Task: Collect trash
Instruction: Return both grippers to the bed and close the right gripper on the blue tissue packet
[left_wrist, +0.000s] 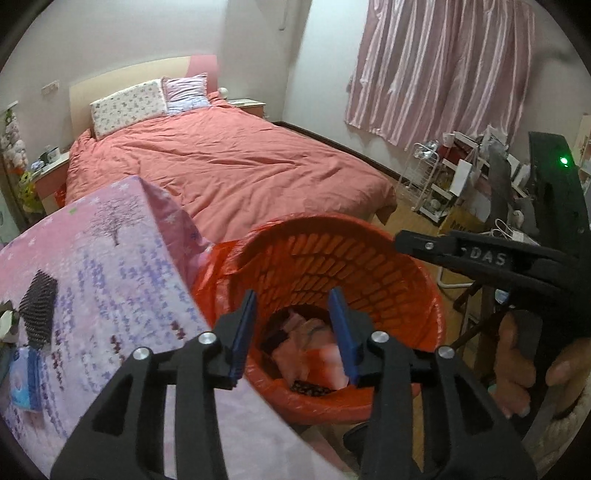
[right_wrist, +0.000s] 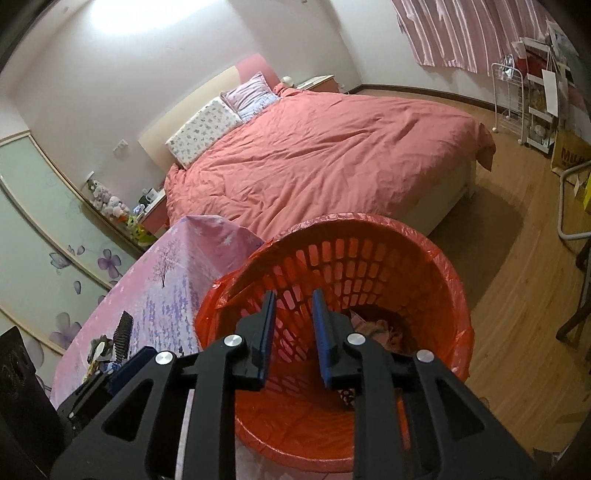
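Far left, a table under a pink-purple floral cloth (left_wrist: 92, 266), with a dark spiky brush (left_wrist: 38, 299) and small clutter at its near edge; not clearly trash from here. Butted against the table's corner is the orange mesh wastebasket (left_wrist: 332, 258), lined with an orange plastic bag (right_wrist: 458, 295) folded over the rim.

My left gripper (left_wrist: 297, 332) hangs over the basket mouth, jaws apart, nothing between the blue pads. Pinkish crumpled stuff (left_wrist: 314, 347), blurred, lies at the basket bottom right below, beside a dark patterned scrap (left_wrist: 310, 387). So the trash is in the bin.

My right gripper (right_wrist: 293, 336) is also over the basket, nearer the table-side wall, jaws parted more narrowly and empty. In the left view its black body and my right hand (left_wrist: 524, 369) sit off to the right of the basket.

Step in hand, as I judge it: the drop into the bin is done or finishing, so next is clearing out. To do it well:
- lift both grippers straight up before swinging away, so no finger hooks the loose liner or the mesh slots
- keep jaws parted till above the rim
- don't nudge the basket; it's light and could tip

Behind: bed with salmon duvet (left_wrist: 229, 162), striped pink curtain (left_wrist: 443, 66) at right.
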